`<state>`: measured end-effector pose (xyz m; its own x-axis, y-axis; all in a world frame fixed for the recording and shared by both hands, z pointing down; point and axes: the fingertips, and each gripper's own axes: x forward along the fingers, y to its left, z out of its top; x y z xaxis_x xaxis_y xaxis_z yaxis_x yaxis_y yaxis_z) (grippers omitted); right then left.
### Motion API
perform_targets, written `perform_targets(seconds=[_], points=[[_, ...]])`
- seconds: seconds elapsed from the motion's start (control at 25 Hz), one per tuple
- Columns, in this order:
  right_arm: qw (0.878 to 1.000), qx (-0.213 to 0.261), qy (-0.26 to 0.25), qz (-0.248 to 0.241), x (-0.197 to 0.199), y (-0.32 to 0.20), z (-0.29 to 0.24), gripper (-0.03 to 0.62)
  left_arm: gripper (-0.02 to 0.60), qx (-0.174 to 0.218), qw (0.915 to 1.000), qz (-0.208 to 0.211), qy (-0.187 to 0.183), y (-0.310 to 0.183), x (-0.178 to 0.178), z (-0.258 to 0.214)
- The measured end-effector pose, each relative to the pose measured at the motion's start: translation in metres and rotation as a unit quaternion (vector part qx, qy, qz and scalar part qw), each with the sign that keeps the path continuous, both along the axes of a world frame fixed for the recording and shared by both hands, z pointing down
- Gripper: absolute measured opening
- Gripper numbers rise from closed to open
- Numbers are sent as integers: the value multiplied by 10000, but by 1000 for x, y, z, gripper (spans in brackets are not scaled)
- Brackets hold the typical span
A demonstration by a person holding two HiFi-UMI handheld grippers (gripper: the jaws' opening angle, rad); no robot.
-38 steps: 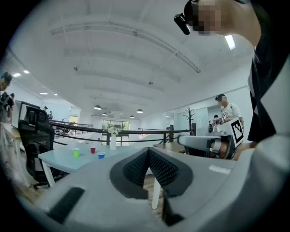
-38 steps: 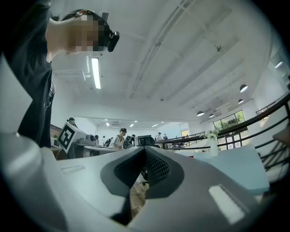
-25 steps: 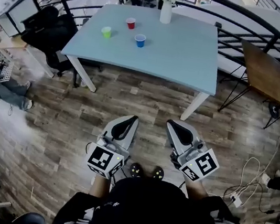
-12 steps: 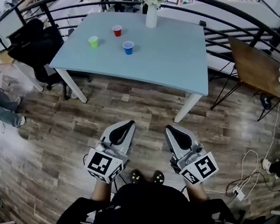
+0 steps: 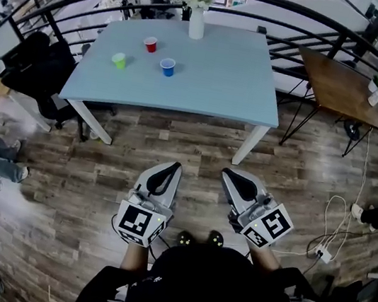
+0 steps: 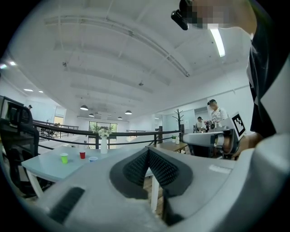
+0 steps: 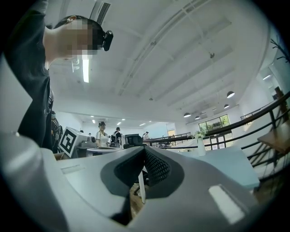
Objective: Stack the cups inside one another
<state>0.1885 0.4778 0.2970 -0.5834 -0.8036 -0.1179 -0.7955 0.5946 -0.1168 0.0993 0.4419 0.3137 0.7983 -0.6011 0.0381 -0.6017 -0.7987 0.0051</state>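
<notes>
Three small cups stand on the far left part of a light blue table (image 5: 215, 79): a green cup (image 5: 119, 60), a red cup (image 5: 150, 44) and a blue cup (image 5: 167, 67). They stand apart, none inside another. The left gripper view shows the green cup (image 6: 64, 157), the red cup (image 6: 82, 154) and the blue cup (image 6: 93, 159) far off. My left gripper (image 5: 169, 172) and right gripper (image 5: 233, 178) are held close to my body over the wooden floor, well short of the table. Both are shut with nothing between their jaws.
A white vase with flowers (image 5: 197, 19) stands at the table's back edge. A black curved railing (image 5: 284, 8) runs behind the table. A brown wooden table (image 5: 336, 85) is at the right, a black chair (image 5: 35, 63) at the left. Cables (image 5: 336, 236) lie on the floor at the right.
The view has shifted: the table and cups now lie lower and further left in the head view. Both grippers stay shut and low in front of me.
</notes>
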Motion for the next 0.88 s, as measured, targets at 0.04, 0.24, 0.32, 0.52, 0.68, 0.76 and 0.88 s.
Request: perform_targets(seconds=[0.04, 0.24, 0.32, 0.52, 0.68, 0.76, 0.88], points=[[10000, 4, 24, 25, -2, -1, 0, 5, -8, 10, 10000, 5, -7, -1, -4, 0], [10000, -34, 18, 69, -14, -7, 1, 5, -8, -1, 10000, -51, 4, -6, -22, -1], [9999, -71, 21, 85, -16, -5, 2, 5, -8, -55, 10000, -57, 38, -6, -25, 0], [9999, -53, 39, 111, -14, -3, 0, 5, -8, -44, 9998, -117, 146, -8, -26, 0], [9999, -3, 24, 151, -5, 3, 1, 5, -8, 2, 9998, -160, 150, -4, -20, 0], [9999, -26, 5, 156, -1, 3, 3, 5, -8, -22, 9998, -122, 143, -4, -15, 0], [10000, -25, -70, 62, 1, -2, 4, 3, -8, -18, 9998, -146, 136, -5, -12, -2]])
